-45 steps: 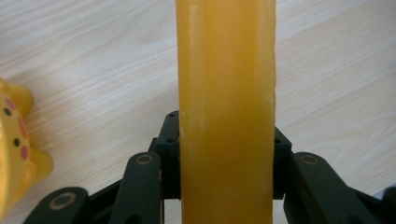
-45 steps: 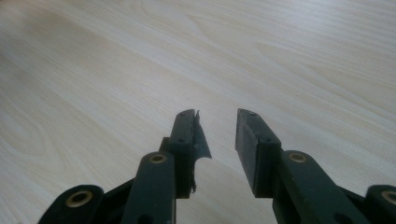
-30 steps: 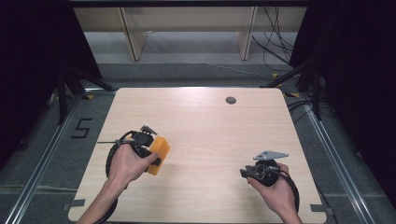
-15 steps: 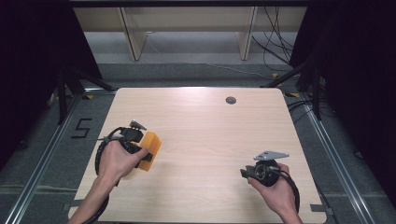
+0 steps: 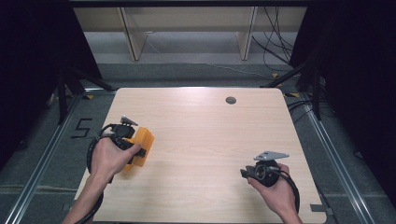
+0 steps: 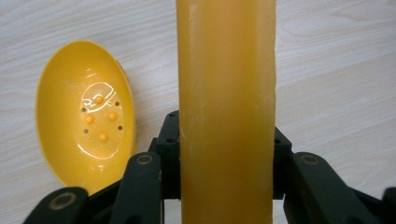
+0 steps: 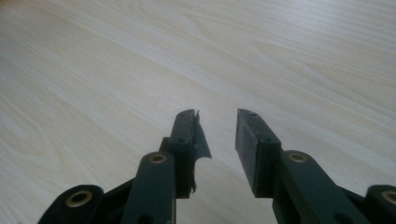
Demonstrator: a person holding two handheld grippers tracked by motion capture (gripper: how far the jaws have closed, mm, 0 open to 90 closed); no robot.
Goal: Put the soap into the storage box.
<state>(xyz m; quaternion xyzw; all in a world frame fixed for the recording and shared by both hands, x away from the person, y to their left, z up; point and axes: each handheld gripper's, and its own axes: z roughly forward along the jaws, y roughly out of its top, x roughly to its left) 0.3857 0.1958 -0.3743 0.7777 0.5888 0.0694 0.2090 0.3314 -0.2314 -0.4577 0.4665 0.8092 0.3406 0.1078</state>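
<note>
Left gripper [image 5: 133,148], frame left, pinches an orange block [image 6: 226,107]; a yellow dish [image 6: 86,112] lies beside it. Right gripper [image 7: 217,135], lower right, spread, empty. Block lifted, likely not yet placed.

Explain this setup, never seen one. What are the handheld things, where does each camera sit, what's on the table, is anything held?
No robot arm here: a person sits at a wooden table and works a handheld two-jaw gripper in each hand.

The high view comes from a fixed camera above the person's side, looking forward and down. The left gripper is at its left, the right gripper lower right.

The other two pictures come from cameras riding on the grippers, looking along their black jaws.

The left gripper is shut on an orange-yellow block, which stands up between its jaws; the high view shows it as the orange piece by the left hand. Beside it lies a yellow oval dish with small holes and bumps, possibly a soap dish.

The right gripper is open, with bare table under it.
</note>
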